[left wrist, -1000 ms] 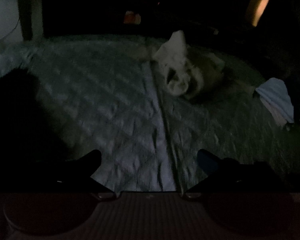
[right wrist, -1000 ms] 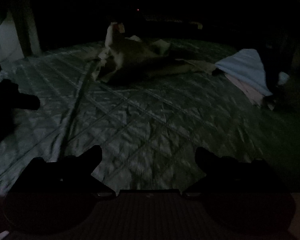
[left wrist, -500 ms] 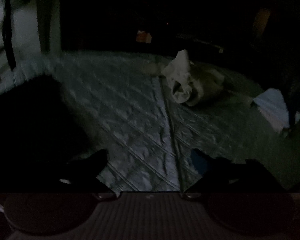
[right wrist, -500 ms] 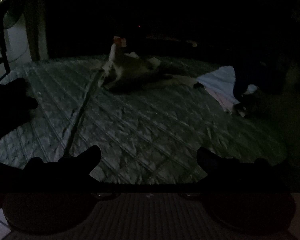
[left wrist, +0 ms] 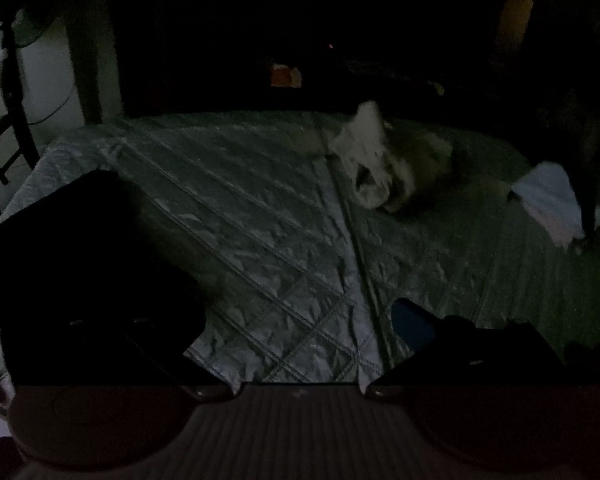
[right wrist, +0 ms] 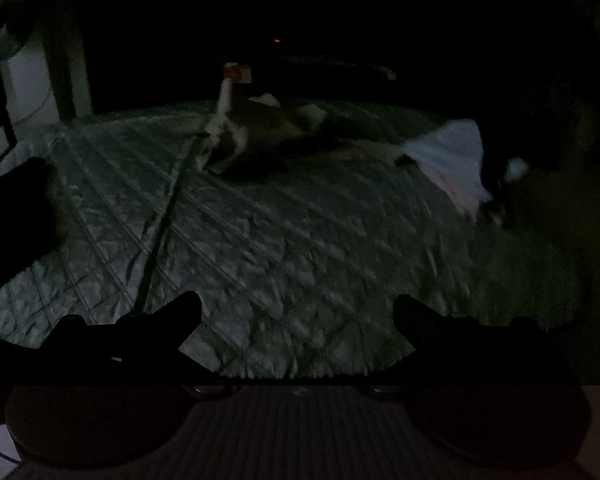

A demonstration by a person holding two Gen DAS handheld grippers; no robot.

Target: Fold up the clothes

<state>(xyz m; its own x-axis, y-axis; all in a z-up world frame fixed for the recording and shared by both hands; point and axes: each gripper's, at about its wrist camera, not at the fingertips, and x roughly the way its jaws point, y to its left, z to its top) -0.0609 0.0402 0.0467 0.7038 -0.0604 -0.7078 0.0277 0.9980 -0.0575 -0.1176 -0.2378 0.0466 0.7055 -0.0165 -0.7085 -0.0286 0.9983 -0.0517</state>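
Note:
The room is very dark. A crumpled pale and tan garment (left wrist: 384,168) lies at the far side of a quilted bed (left wrist: 260,216); the right wrist view shows the same garment (right wrist: 260,132) far ahead. A folded white and pink pile (left wrist: 548,200) rests at the bed's right edge, also seen as the pile (right wrist: 452,160) in the right wrist view. My left gripper (left wrist: 296,320) is open over bare quilt, well short of the garment. My right gripper (right wrist: 296,312) is open too, with nothing between its fingers.
A large dark shape (left wrist: 88,248) covers the bed's left side in the left wrist view. A dark blurred mass (right wrist: 12,216) sits at the left edge of the right wrist view. A seam (left wrist: 356,248) runs down the quilt. A dark upright shape (right wrist: 520,128) overlaps the folded pile.
Both cameras have drawn back and tilted a little; the garment sits farther up in both views. The dark shape at the left takes up more of the left wrist view. Both grippers remain open.

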